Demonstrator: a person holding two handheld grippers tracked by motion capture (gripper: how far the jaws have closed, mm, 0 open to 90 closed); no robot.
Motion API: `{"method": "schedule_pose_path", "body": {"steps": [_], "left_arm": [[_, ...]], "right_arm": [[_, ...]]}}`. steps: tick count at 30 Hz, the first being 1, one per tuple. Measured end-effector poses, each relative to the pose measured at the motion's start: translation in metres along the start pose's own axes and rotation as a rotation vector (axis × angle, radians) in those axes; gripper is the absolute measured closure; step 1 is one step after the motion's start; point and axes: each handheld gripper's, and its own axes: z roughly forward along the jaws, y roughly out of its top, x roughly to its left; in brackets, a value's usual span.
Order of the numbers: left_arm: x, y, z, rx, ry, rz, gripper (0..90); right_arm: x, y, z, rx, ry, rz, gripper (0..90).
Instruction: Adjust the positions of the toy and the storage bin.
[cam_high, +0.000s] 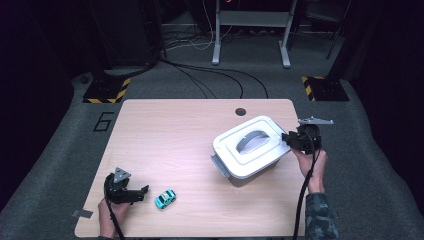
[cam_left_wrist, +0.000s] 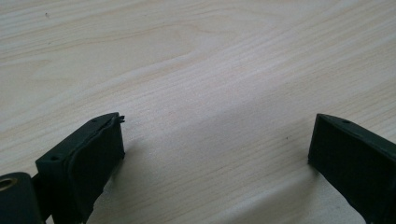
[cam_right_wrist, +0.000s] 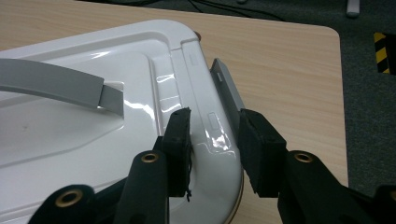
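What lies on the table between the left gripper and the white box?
The high view shows a small turquoise toy car close to the left gripper; from there to the white box the wooden table is bare.

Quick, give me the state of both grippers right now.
Left gripper: open, nothing between its jaws, over bare table.
Right gripper: jaws astride the white box lid's edge; grip cannot be told.
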Motion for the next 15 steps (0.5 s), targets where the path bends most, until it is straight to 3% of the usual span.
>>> {"method": "schedule_pose_path", "body": {"steps": [15], "left_arm": [[0.000,0.000,0.000,0.000,0.000,0.000,3.1]], "right_arm": [[0.011,-0.010,-0.015,0.026,-0.019,0.023,65.5]]}}
